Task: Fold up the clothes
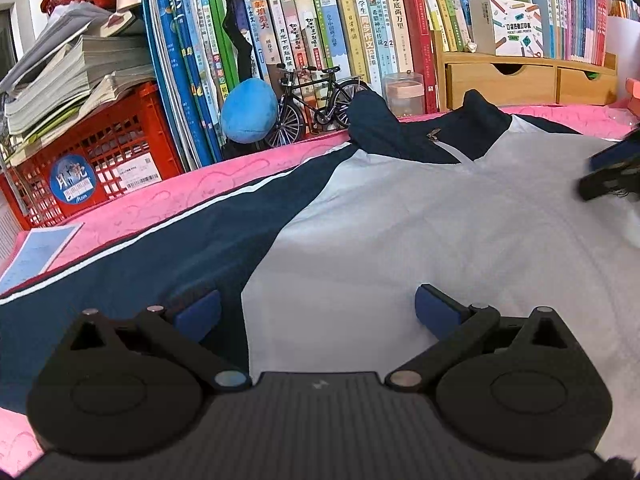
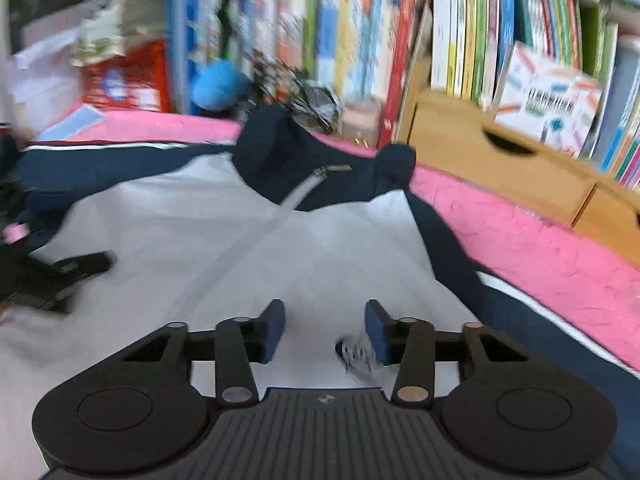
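With the jacket [image 1: 400,220] spread flat on the pink bench [image 1: 160,196] and both the left gripper [image 1: 316,312] and right gripper [image 2: 324,330] released and empty, a shallow pinch could slip off the slick fabric.

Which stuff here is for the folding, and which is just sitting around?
For the folding:
- navy and white jacket, spread on the pink cover
- left claw, open over the jacket
- right claw, open, nothing between its pads

Just sitting around:
- books
- blue plush ball
- toy bicycle
- red crate
- wooden drawers
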A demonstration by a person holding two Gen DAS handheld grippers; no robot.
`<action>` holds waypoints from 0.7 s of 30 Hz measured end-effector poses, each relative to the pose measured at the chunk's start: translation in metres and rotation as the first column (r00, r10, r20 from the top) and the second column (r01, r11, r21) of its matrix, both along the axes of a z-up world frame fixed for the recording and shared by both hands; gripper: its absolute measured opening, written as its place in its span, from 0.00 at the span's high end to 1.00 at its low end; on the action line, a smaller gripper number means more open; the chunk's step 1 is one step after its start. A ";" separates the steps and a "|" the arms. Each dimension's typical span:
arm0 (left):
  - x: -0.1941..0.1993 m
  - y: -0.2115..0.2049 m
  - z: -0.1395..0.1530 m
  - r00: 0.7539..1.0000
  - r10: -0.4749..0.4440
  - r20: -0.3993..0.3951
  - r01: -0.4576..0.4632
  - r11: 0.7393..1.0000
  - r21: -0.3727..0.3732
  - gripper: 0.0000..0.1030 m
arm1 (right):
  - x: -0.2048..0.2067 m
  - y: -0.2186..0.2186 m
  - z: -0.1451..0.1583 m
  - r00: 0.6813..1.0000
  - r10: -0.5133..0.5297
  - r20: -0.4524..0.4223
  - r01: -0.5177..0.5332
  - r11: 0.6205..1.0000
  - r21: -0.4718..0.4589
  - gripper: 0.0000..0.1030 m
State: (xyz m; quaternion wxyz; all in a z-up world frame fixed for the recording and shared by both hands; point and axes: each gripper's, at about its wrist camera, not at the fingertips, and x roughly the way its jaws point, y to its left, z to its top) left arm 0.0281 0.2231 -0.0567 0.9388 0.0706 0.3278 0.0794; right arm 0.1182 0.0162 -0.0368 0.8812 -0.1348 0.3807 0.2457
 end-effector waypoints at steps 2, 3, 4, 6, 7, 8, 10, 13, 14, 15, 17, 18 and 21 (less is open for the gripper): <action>0.000 0.001 0.000 1.000 0.001 -0.001 -0.001 1.000 -0.008 0.00 | 0.021 0.001 -0.010 0.998 -0.069 0.010 0.069 0.998 -0.004 0.66; 0.000 0.001 0.000 1.000 0.001 -0.002 -0.001 1.000 -0.011 0.00 | 0.030 -0.002 -0.011 0.995 -0.100 0.020 0.100 0.995 0.005 0.67; 0.000 0.001 0.000 1.000 0.001 -0.002 -0.001 1.000 -0.013 0.00 | 0.039 -0.007 -0.013 0.991 -0.133 0.027 0.132 0.991 0.016 0.67; 0.000 0.001 0.000 1.000 0.001 -0.002 -0.001 1.000 -0.011 0.00 | 0.058 -0.016 -0.016 0.979 -0.199 0.038 0.197 0.980 0.038 0.67; 0.000 0.001 0.000 1.000 0.000 -0.002 0.000 1.000 -0.009 0.00 | 0.067 -0.020 -0.017 0.977 -0.210 0.046 0.208 0.977 0.044 0.68; 0.000 0.001 0.000 1.000 0.000 -0.001 0.000 1.000 -0.006 0.00 | 0.074 -0.023 -0.020 0.970 -0.232 0.070 0.230 0.972 0.034 0.67; 0.000 0.002 -0.001 1.000 -0.001 -0.001 0.001 1.000 -0.004 0.00 | 0.088 -0.026 -0.021 0.950 -0.294 0.102 0.295 0.956 0.005 0.65; 0.000 0.002 -0.001 1.000 -0.002 -0.001 0.002 1.000 -0.006 0.00 | 0.097 -0.025 -0.013 0.925 -0.360 0.124 0.370 0.927 -0.066 0.69; 0.000 0.002 -0.001 1.000 -0.003 -0.001 0.003 1.000 -0.006 0.00 | 0.089 -0.025 -0.007 0.933 -0.332 0.137 0.341 0.939 -0.046 0.69; 0.000 0.002 -0.001 1.000 -0.003 -0.001 0.003 1.000 -0.006 0.00 | 0.079 -0.019 -0.001 0.947 -0.289 0.138 0.295 0.955 -0.027 0.69; 0.000 0.001 -0.001 1.000 -0.004 0.000 0.004 1.000 -0.003 0.00 | 0.059 -0.006 0.009 0.971 -0.197 0.138 0.198 0.980 0.007 0.69; 0.000 0.001 -0.001 1.000 -0.004 0.000 0.004 1.000 0.000 0.00 | 0.050 0.001 0.013 0.979 -0.151 0.140 0.149 0.989 0.024 0.69; 0.000 0.001 -0.001 1.000 -0.005 0.001 0.005 1.000 -0.001 0.00 | 0.037 0.040 0.013 0.997 0.014 0.081 -0.015 1.000 0.016 0.69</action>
